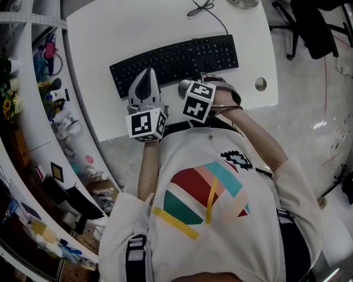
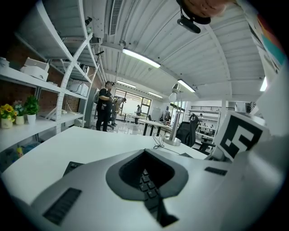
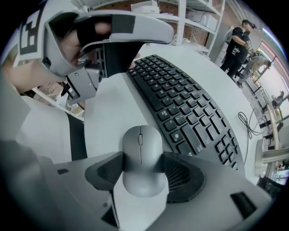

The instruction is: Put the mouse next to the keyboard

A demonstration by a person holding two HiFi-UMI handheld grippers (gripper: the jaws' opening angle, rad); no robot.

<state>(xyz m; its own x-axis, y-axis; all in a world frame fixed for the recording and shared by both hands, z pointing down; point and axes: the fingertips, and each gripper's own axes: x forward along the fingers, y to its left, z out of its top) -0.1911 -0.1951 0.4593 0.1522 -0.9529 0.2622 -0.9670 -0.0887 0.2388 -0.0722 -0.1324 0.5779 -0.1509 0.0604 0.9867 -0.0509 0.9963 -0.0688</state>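
Right gripper (image 3: 141, 168) clasped the mouse (image 3: 141, 153) just beside the keyboard (image 3: 189, 113), best set flat before release; left gripper (image 2: 145, 152) was closed, empty

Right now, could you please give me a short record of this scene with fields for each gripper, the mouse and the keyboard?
left gripper: jaws together, holding nothing, above the keyboard's near edge
right gripper: jaws closed on the mouse
mouse: grey, gripped by its sides, beside the keyboard's near edge; whether it rests on the table is unclear
keyboard: black, lying on the white table, its cable leading off the far side
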